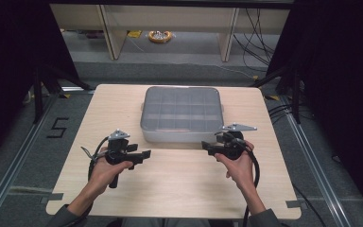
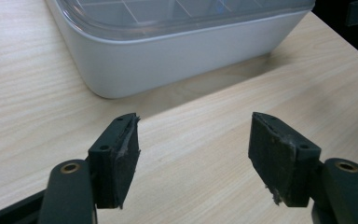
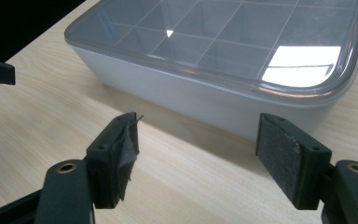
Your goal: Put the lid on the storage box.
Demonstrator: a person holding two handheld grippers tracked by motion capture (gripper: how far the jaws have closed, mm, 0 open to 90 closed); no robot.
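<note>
A white box [image 1: 181, 115] with a clear lid and gridded compartments sits on the wooden table [image 1: 170, 179], at its middle back. My left gripper [image 1: 144, 154] hovers near the box's front left corner, open, with nothing between its pads [image 2: 123, 156]. The box's corner [image 2: 168, 60] lies just ahead of it. My right gripper [image 1: 206, 148] is by the box's front right corner, also open and holding nothing. The clear lid [image 3: 242, 42] stands close beyond its pads [image 3: 279, 156]. The compartments look empty through the lid.
Bare wood lies in front of the box between my two hands. Beyond the table are shelf legs [image 1: 111, 33], loose cables [image 1: 257, 38] and a yellow object [image 1: 159, 36] on the floor. Black stands [image 1: 40, 90] flank the table's far corners.
</note>
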